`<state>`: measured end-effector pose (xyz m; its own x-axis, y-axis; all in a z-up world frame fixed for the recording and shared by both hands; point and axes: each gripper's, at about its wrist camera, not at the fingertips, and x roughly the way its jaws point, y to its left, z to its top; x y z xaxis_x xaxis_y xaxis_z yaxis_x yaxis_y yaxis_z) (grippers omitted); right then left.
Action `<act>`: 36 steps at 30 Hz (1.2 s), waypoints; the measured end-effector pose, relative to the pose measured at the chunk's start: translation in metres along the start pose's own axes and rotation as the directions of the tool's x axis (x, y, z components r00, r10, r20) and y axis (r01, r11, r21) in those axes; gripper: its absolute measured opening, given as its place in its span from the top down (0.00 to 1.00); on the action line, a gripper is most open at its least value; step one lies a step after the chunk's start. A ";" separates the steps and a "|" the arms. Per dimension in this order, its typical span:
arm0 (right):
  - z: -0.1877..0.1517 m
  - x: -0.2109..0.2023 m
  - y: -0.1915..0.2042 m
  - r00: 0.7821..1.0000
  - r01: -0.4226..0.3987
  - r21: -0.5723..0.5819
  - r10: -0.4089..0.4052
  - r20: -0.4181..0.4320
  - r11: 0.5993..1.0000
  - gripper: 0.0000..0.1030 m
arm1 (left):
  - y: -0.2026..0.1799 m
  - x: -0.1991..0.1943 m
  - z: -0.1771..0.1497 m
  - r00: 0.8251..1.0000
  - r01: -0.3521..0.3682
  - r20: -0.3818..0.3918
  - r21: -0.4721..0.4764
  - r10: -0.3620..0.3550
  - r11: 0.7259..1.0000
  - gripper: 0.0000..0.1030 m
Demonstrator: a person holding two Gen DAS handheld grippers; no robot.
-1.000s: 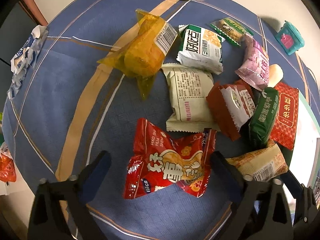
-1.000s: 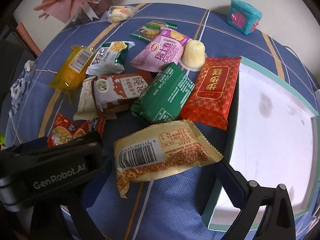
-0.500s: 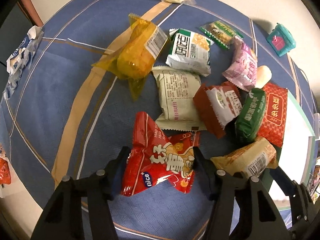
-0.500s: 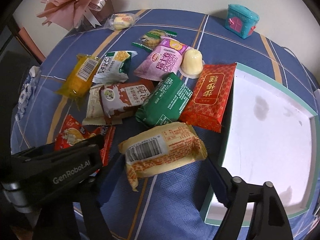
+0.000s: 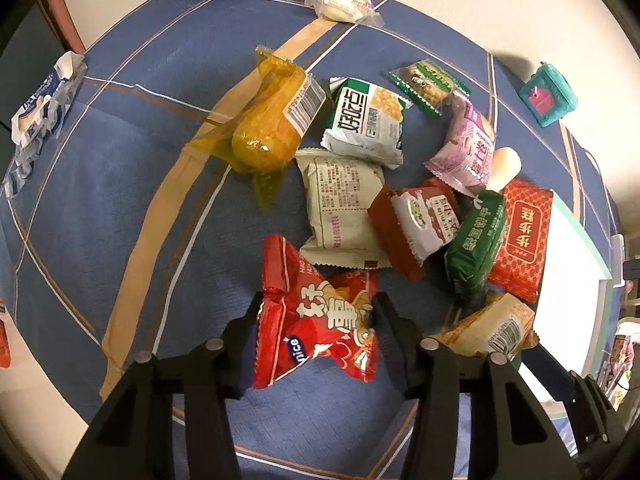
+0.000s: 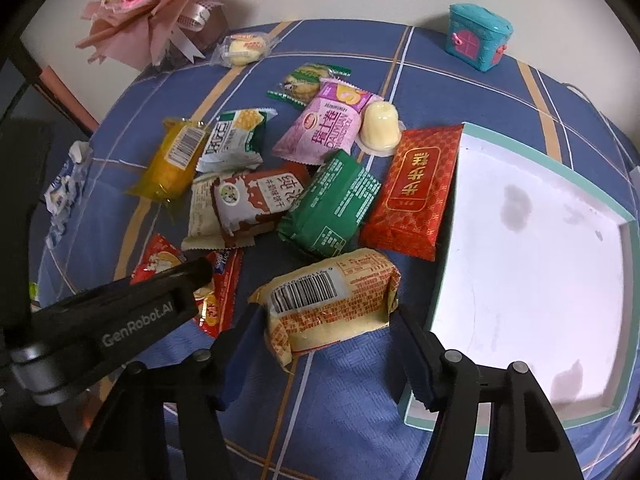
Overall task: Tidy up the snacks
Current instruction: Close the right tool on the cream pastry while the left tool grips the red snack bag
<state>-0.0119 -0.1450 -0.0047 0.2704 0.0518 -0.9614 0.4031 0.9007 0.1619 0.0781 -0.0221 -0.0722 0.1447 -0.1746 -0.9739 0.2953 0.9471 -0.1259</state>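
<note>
my left gripper point(image 5: 316, 316) pinches crinkly red foil snack packet point(image 5: 320, 320) | my right gripper point(image 6: 328, 320) clamps pale-orange barcoded wrapped cake point(image 6: 328, 296)

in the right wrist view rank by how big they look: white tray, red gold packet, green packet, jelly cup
1. white tray, by far the largest
2. red gold packet and green packet: look about alike, so no ranking between them
3. jelly cup, the smallest, though it lies farther from the camera

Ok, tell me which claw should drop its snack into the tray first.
Right. The right claw grips the beige snack pack beside the white tray; the left claw with the red packet is farther away.
</note>
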 end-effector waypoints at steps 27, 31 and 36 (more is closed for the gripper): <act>-0.017 0.023 0.009 0.989 -0.019 -0.048 0.012 -0.149 0.999 0.19 | -0.002 0.031 -0.008 0.996 -0.010 -0.090 0.005 0.011 1.000 0.48; -0.022 0.032 0.017 0.982 -0.020 -0.085 0.004 -0.190 0.996 0.09 | 0.010 0.035 -0.011 0.994 -0.003 -0.110 -0.019 0.001 1.000 0.48; -0.027 0.042 0.023 0.979 0.035 -0.116 -0.058 -0.195 0.993 0.09 | 0.016 0.034 -0.012 0.994 -0.003 -0.110 -0.025 0.001 1.000 0.48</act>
<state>-0.0147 -0.1101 -0.0477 0.0708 0.0830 -0.9940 0.3085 0.9458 0.1010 0.0767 -0.0102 -0.1096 0.0401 -0.1432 -0.9889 0.2713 0.9540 -0.1272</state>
